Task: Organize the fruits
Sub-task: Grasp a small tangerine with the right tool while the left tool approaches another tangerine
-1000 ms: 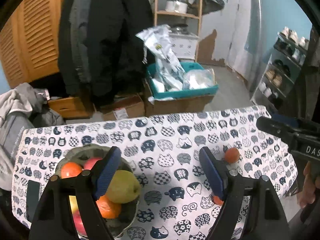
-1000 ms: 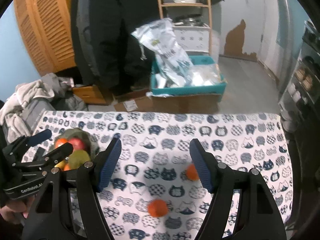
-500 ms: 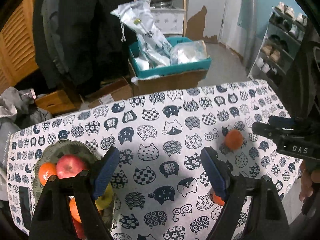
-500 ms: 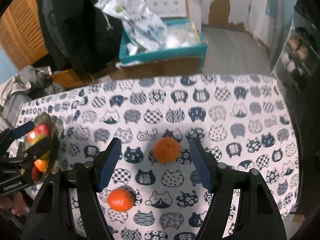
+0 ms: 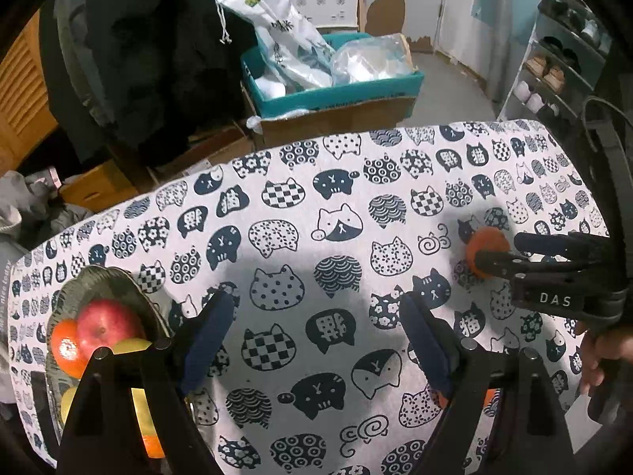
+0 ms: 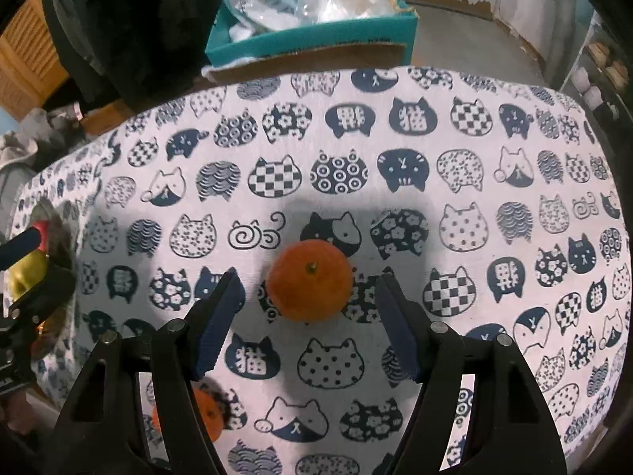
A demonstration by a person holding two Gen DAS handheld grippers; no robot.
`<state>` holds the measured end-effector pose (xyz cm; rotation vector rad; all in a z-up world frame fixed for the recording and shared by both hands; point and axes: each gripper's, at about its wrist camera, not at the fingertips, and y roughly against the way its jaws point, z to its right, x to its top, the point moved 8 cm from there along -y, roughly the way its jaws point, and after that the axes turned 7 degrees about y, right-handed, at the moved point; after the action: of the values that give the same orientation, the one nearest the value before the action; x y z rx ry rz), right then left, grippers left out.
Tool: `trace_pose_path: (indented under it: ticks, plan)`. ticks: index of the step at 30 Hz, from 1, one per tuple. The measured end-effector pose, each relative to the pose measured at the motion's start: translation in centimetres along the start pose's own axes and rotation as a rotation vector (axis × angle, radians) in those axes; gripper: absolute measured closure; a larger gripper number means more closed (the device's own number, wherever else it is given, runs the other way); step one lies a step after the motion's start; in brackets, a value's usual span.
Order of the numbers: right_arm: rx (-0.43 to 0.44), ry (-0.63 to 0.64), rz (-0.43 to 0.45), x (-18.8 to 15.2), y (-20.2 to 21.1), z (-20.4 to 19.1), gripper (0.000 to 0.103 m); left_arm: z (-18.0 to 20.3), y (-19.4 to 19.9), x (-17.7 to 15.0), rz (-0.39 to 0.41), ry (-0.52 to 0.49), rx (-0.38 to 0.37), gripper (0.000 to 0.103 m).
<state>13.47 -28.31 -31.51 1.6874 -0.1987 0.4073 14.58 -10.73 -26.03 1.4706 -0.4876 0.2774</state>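
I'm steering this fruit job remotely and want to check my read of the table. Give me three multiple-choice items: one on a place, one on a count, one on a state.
1. Where is the bowl of fruit in the left wrist view?
A. lower left of the cloth
B. far right edge
C. on the floor

2. How many loose oranges lie on the cat-print cloth in the right wrist view?
A. none
B. two
C. five

3. How does the right gripper stand to the orange ahead of it?
A. shut on it
B. open, the orange between its fingers, pads clear
C. holding an apple

Answers:
1 A, the bowl with the red apple sits lower left.
2 B, the one between the fingers and a second orange behind the left finger.
3 B, cloth shows on both sides of the orange.
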Motion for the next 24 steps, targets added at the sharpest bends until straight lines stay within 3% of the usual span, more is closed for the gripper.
trace_pose_path:
  ticks: [8,11,13,24]
  plan:
    - [-0.006,0.005,-0.026,0.0,-2.0,0.1,0.033,0.3,-0.7,-0.4,-0.023,-0.001,-0.018,0.016]
    - [-0.015,0.018,-0.043,-0.3,-2.6,0.0,0.049,0.7,-0.8,-0.8,-0.038,-0.001,-0.037,0.016]
    - [-0.023,0.027,-0.037,-0.2,-2.5,0.0,0.053,1.1,-0.7,-1.1,-0.047,-0.006,-0.054,0.016]
    - [-0.061,0.006,0.037,-0.1,1.7,0.8,0.054,3.9,0.5,-2.6,-0.078,-0.009,-0.165,0.016]
